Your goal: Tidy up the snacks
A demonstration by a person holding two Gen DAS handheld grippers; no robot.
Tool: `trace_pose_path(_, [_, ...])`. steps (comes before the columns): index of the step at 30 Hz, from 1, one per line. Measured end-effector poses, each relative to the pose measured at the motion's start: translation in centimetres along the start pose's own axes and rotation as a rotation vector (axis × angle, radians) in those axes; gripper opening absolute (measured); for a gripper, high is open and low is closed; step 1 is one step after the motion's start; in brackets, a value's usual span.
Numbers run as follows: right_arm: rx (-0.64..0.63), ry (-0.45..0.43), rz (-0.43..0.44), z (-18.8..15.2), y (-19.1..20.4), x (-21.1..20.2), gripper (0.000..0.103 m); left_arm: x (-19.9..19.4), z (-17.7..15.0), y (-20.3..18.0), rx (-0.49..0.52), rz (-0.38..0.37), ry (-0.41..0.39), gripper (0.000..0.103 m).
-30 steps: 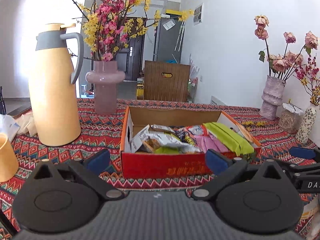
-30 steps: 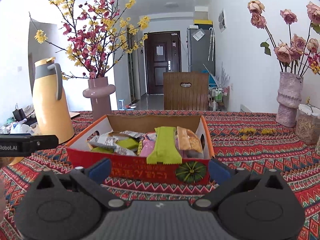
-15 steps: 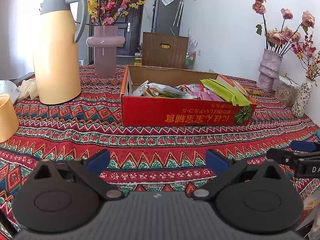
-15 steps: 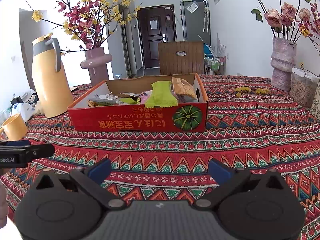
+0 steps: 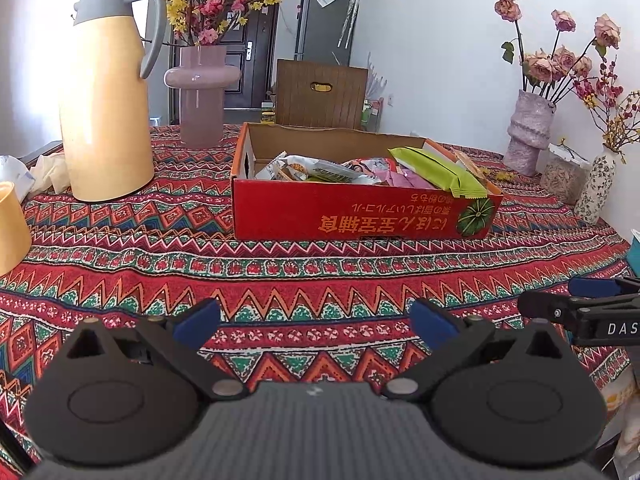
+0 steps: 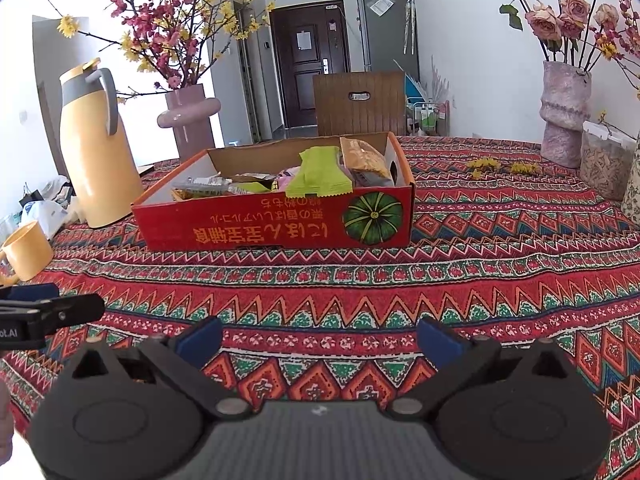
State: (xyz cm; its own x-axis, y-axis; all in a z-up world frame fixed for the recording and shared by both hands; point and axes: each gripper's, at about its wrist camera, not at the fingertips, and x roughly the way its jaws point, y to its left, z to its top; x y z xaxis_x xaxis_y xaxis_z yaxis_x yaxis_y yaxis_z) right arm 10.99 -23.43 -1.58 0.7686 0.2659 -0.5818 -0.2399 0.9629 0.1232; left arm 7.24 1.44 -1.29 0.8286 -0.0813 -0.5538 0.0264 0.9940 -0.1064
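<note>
Your left gripper and your right gripper both hang low over the patterned tablecloth, jaws spread wide and holding nothing. The snacks lie in one red cardboard box, well ahead of both grippers, in the middle of the table.

The packets should be light, soft and a bit slippery, because they are thin foil or plastic wrappers. The contents may crush, so pinch gently. I think the best place to hold is a flat sealed end, not the puffy middle. The long green packet hangs over the front wall of the box, so its crimped end is easy to reach. Beside it stands one orange-brown packet, leaning on the right wall.

The count is uncertain: I see perhaps seven or eight packets, but they overlap and some are hidden. Clear are one green, one orange-brown, one pink packet and one white packet.
</note>
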Motion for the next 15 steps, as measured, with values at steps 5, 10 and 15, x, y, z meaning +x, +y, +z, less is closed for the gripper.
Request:
trace_pose_path(5, [0.0, 0.0, 0.001, -0.05, 0.01, 0.02, 0.103, -0.01, -0.04, -0.03, -0.002, -0.002, 0.0, 0.103])
trace_pose_path(10, [0.001, 0.0, 0.0, -0.07, 0.02, 0.02, 0.103, 0.0, -0.02, -0.01, -0.004, -0.002, -0.001, 0.103])
trace_pose_path(15, [0.001, 0.0, 0.001, -0.06, 0.01, 0.01, 0.103, -0.01, -0.01, 0.07, -0.007, -0.003, 0.0, 0.103])
